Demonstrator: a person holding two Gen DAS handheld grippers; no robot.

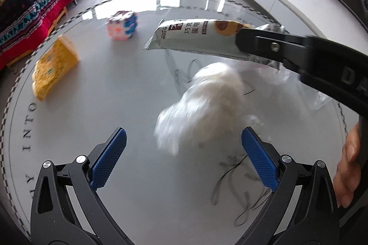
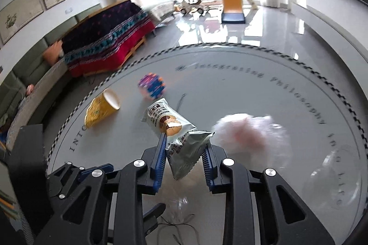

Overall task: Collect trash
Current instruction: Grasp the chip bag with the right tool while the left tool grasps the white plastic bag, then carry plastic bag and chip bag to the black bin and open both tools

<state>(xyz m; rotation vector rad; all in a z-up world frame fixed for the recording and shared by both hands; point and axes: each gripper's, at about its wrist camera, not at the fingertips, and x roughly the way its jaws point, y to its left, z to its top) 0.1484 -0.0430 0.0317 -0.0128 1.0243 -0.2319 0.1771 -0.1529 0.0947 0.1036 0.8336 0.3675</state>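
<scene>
You are in a home's living room: a blanket-covered sofa (image 2: 110, 38), a children's slide (image 2: 232, 3), framed pictures (image 2: 34, 3).

A: Left wrist cam?
B: Sits behind its own fingers, tilted steeply down, close over the round table (image 1: 96, 107).
A: Right wrist cam?
B: Same mount, shallower tilt, so the sofa (image 2: 110, 42) and slide (image 2: 232, 1) fill the upper frame.
A: Overlap?
B: Both see the yellow cup (image 1: 55, 65) at left, the white wad (image 2: 248, 137) near centre and the snack wrapper (image 1: 197, 38).
</scene>
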